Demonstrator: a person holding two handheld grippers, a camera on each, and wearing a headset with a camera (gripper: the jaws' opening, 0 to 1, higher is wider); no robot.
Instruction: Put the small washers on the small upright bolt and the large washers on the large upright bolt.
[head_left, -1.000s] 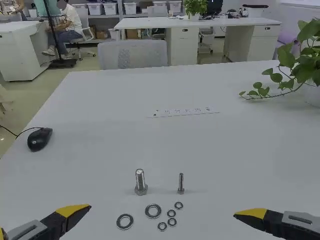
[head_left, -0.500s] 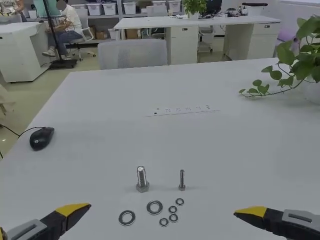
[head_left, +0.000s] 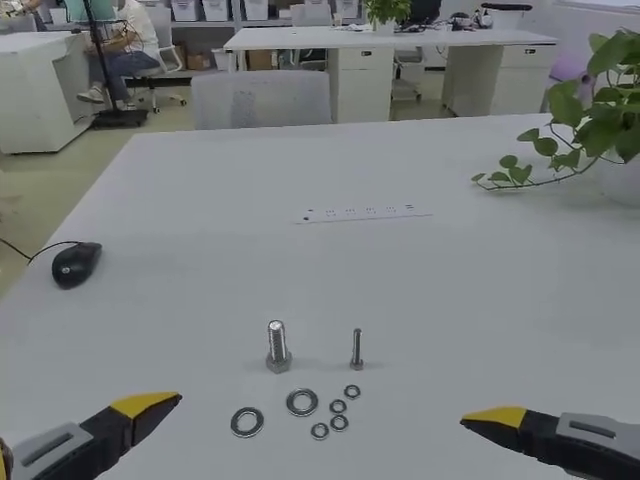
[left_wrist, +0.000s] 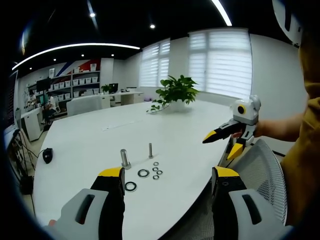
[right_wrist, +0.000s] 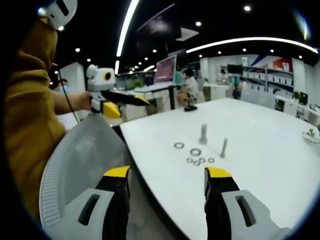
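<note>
- We hold both grippers empty with the jaws spread wide. The left gripper (left_wrist: 167, 174) and the right gripper (right_wrist: 167, 172) hang short of the parts, and no washer sits on a bolt yet.
- The two large washers (head_left: 247, 421) lie flat on the table (head_left: 420, 270), ahead of the left gripper and toward the right one. We judge that flat rings on a smooth top may skid away when a jaw tip pushes at their edge.
- The four small washers (head_left: 338, 407) sit in a tight cluster ahead of the grippers and between them, a little nearer the right one. A wide jaw closing there may catch two at once or scatter the rest.
- The large bolt (head_left: 277, 345) and the small bolt (head_left: 357, 348) stand upright on their heads just beyond the washers from us. A jaw reaching too far could knock one over, and the small bolt looks the easier to topple.
- A large washer would slip over the small bolt too, so a sorting mistake may go unnoticed.
- If we release a washer tilted, it may snag on the threads or bounce off.
</note>
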